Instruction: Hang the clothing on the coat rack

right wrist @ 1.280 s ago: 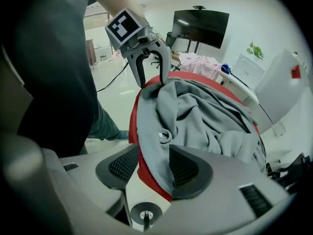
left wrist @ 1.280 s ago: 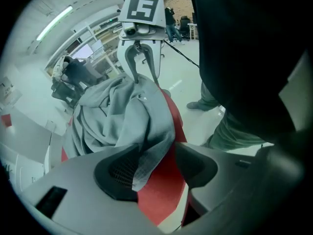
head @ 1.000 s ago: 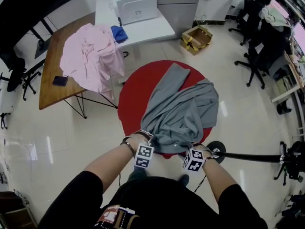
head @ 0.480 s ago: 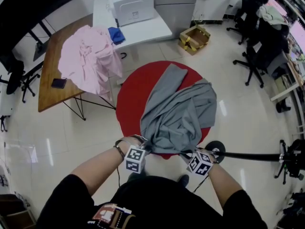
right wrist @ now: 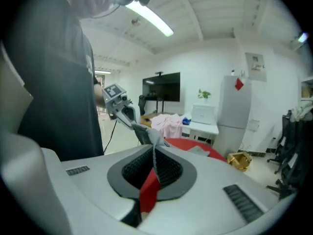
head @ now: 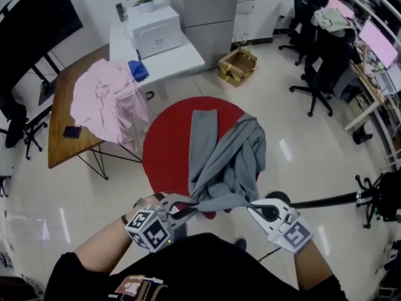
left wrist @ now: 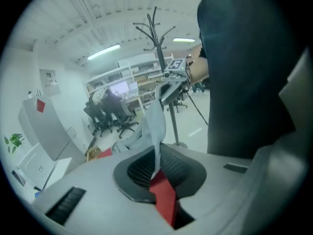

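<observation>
- Light is bright and even indoors; my head view shows white glare streaks on the glossy floor (head: 62,215).
- A ceiling lamp (right wrist: 149,17) burns out white in my right gripper view.
- Both gripper views bend strongly, have black corners, and are soft up close.

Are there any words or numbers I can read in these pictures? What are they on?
No text here reads clearly.
Shirt print: too blurred to read.
Wall poster: too small to read.
Red diamond sign on the grey cabinet: no words visible.
Marker cubes: black-and-white squares only, no letters.
</observation>
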{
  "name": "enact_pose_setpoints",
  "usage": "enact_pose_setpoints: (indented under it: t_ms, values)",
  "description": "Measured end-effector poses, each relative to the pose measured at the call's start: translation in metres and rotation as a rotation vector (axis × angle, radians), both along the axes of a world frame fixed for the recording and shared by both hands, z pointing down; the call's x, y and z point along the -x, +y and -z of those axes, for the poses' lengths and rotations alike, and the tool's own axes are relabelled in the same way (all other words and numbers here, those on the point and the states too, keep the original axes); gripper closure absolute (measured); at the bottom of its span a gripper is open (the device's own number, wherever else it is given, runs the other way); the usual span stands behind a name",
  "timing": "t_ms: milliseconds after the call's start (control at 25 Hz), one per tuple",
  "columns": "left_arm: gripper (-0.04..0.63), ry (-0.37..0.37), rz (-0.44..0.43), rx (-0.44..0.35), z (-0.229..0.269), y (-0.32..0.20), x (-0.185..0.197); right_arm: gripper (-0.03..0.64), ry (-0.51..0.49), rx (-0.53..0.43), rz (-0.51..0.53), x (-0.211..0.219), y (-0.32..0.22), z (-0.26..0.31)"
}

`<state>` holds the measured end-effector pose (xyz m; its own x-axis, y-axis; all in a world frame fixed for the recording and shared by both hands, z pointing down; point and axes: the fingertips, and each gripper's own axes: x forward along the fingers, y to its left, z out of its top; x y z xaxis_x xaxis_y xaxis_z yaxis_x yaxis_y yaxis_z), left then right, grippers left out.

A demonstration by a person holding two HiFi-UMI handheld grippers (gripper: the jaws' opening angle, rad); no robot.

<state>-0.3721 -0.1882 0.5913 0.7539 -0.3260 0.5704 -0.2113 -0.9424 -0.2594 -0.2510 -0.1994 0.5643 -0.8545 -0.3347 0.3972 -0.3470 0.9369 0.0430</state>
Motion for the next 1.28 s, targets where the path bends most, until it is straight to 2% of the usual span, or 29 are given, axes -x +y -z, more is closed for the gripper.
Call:
enact_pose_setpoints:
  t_ms: [200,400,520,680,960,1280]
  values:
    - [0.581,0.165,-0.096,-0.103,0.116,0.003,-0.054,0.611,-0.273,-0.159,-0.158,-0.051,0.001,0.125]
    - [0.583,0.320,-0.232,-0.164,0.216,0.032,-0.123,0.611,-0.430,-0.247,-0.249,-0.123,0.028,0.209]
    - [0.583,0.416,-0.302,-0.183,0.266,0.035,-0.172,0.611,-0.454,-0.302,-0.317,-0.175,0.039,0.242]
    - [0.583,0.488,-0.384,-0.201,0.311,0.039,-0.235,0.612,-0.486,-0.361,-0.406,-0.242,0.057,0.273]
    - [0.583,0.558,-0.505,-0.104,0.340,0.083,-0.339,0.612,-0.514,-0.436,-0.493,-0.346,0.119,0.309]
    - [0.583,0.574,-0.643,-0.064,0.358,0.131,-0.427,0.612,-0.536,-0.519,-0.651,-0.441,0.156,0.336]
